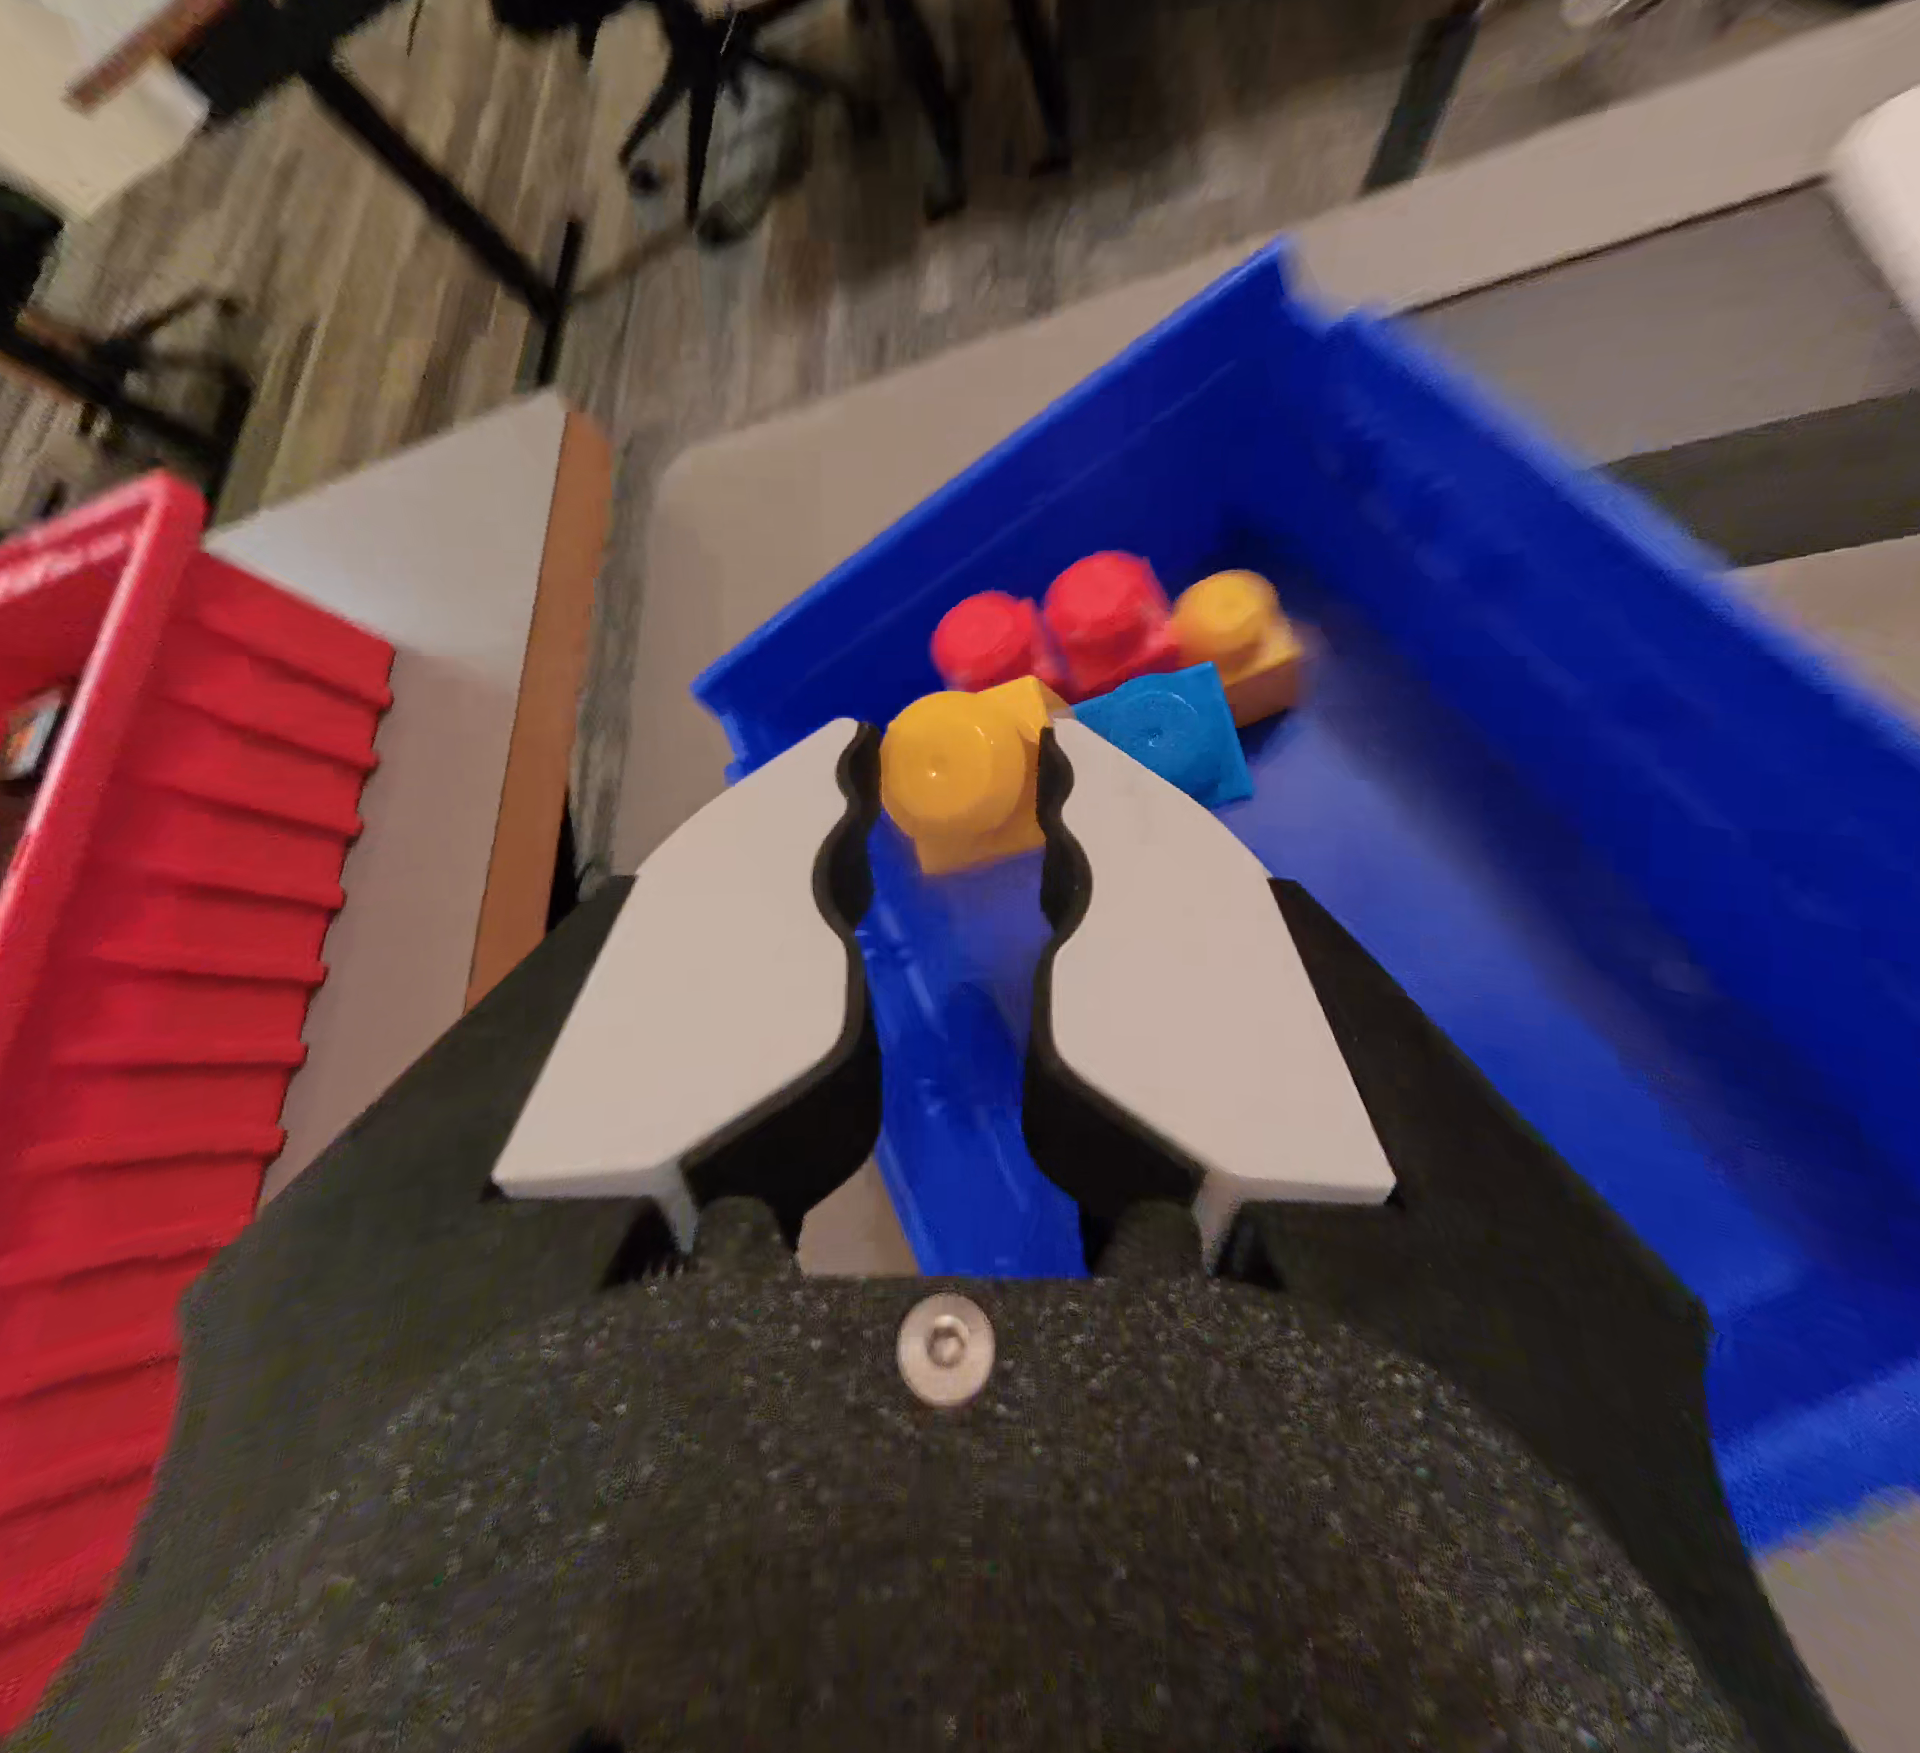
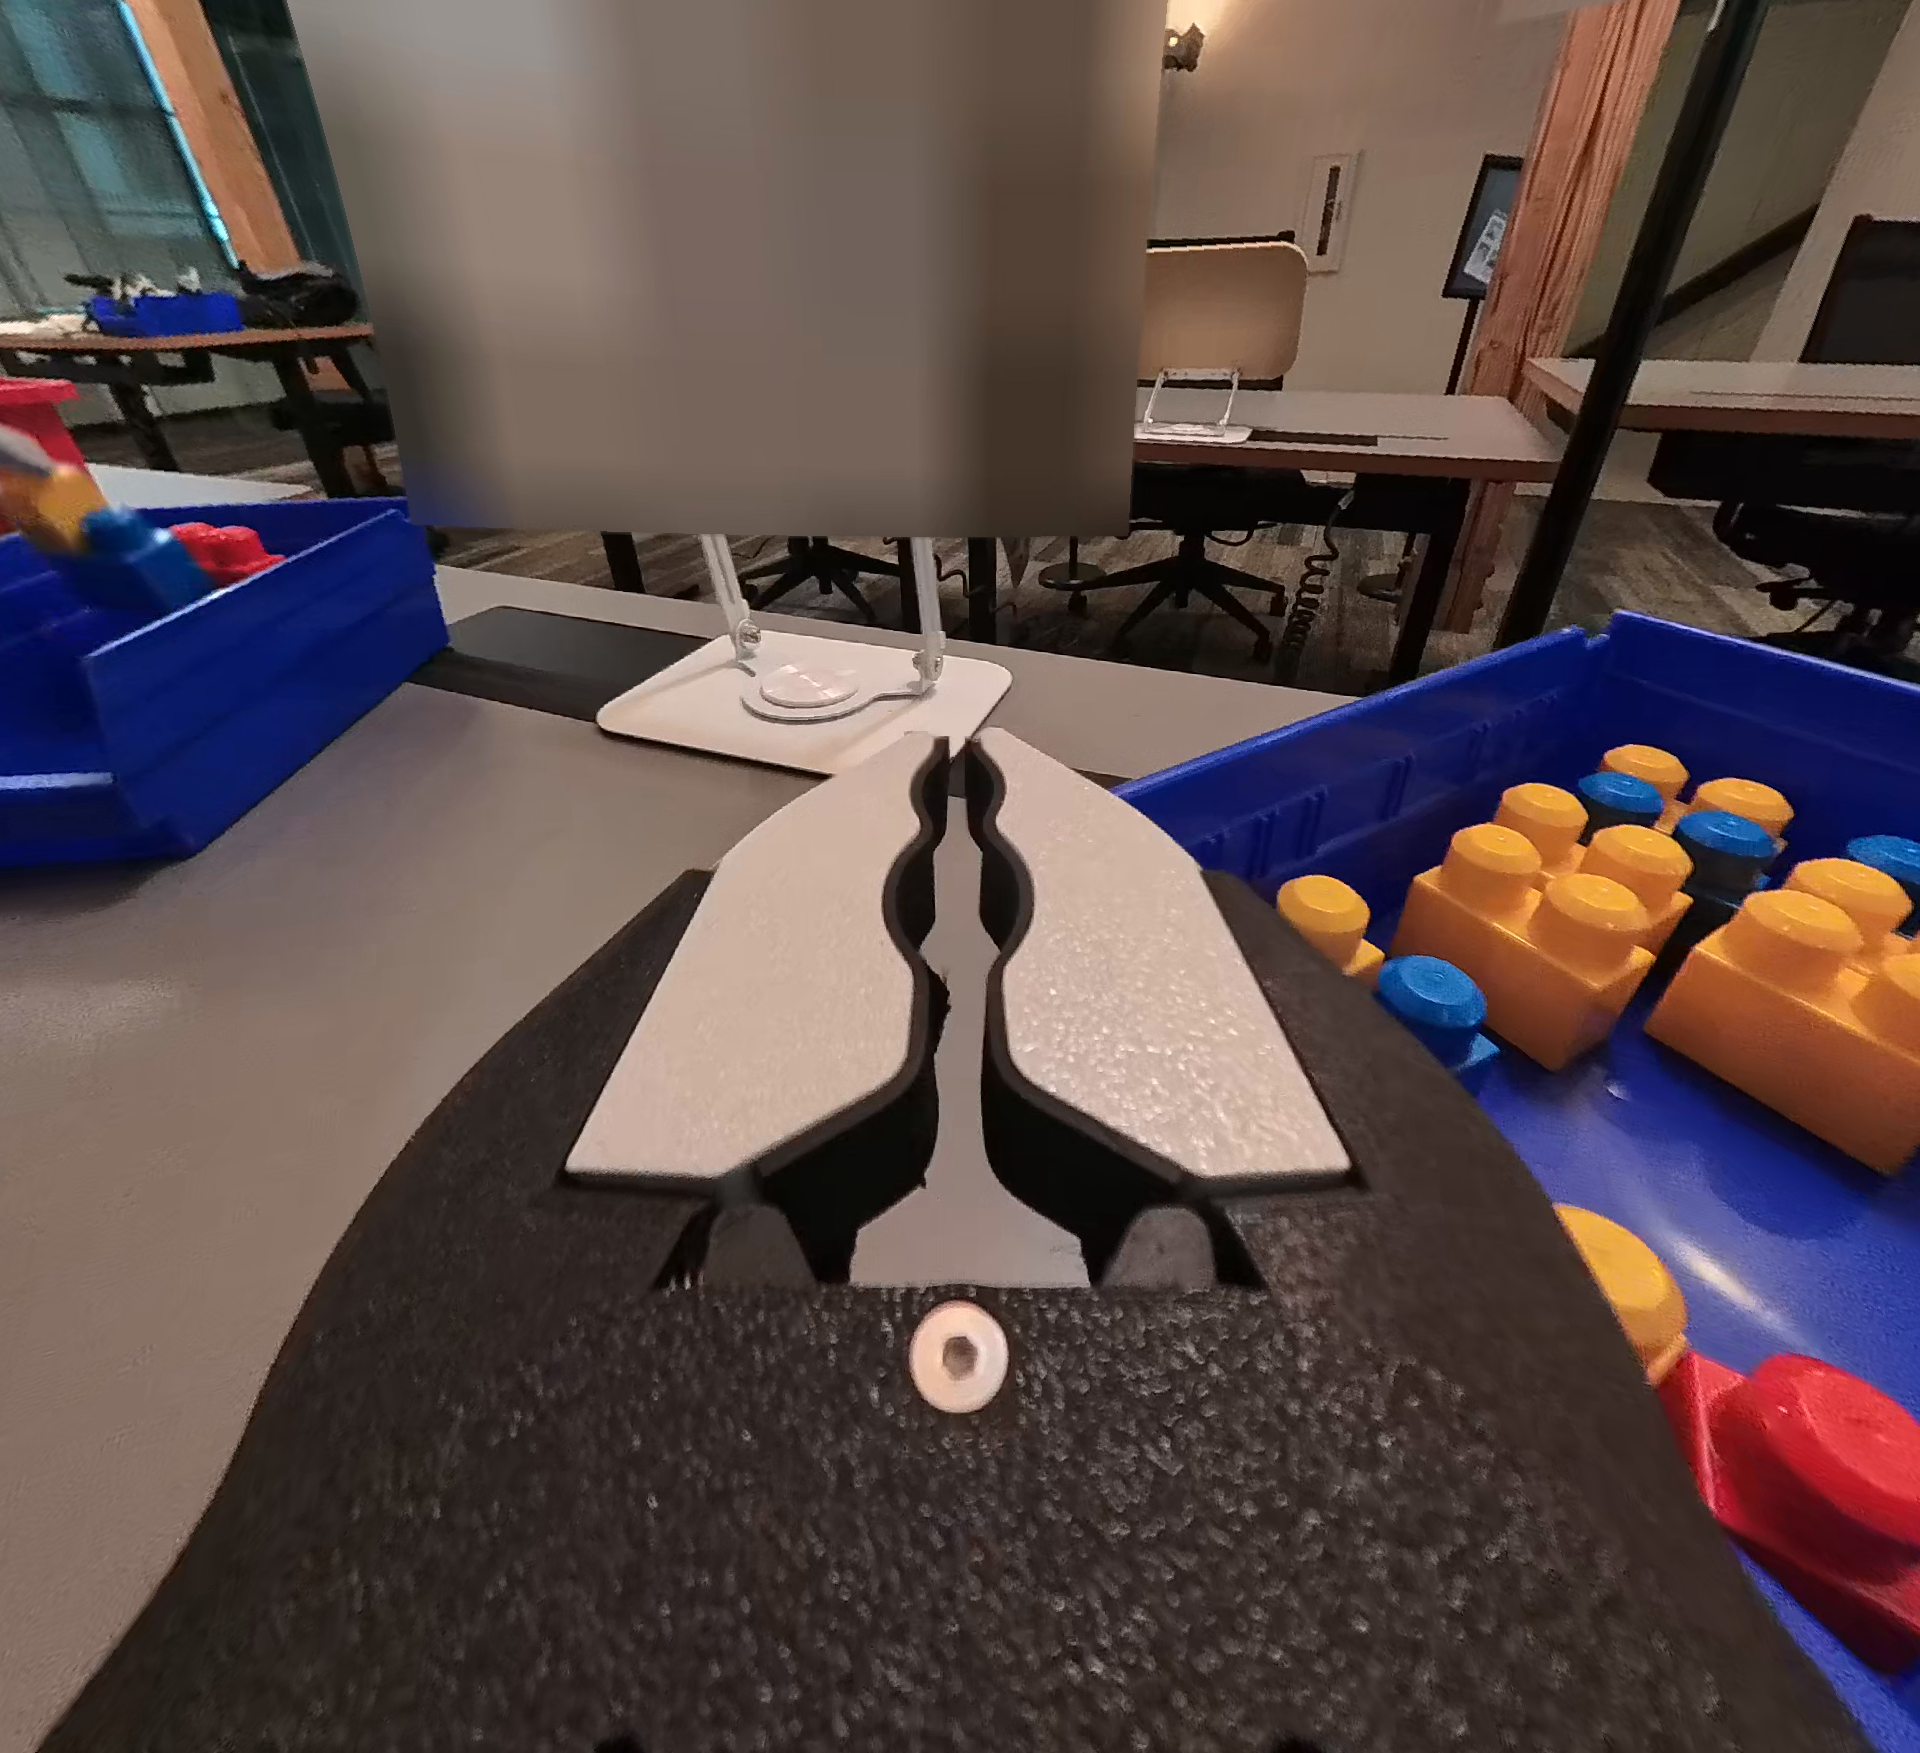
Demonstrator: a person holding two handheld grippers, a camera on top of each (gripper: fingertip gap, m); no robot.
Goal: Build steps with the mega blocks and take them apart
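In the left wrist view my left gripper [image 1: 954,745] is shut on a yellow block [image 1: 961,794], held stud-up over the near end of a blue bin [image 1: 1455,550]. A red two-stud block [image 1: 1049,633], an orange block [image 1: 1242,638] and a blue block [image 1: 1169,737] lie in that bin. In the right wrist view my right gripper [image 2: 957,753] is shut and empty, above the grey table [image 2: 312,924]. A second blue bin [image 2: 1351,773] to its right holds several yellow blocks [image 2: 1527,924], blue blocks [image 2: 1434,991] and a red block [image 2: 1818,1485].
A red bin [image 1: 156,872] stands left of the left gripper, across a gap between tables. The first blue bin [image 2: 260,664] shows at the far left of the right wrist view. A white stand base [image 2: 810,701] sits ahead of the right gripper. Desks and chairs stand beyond.
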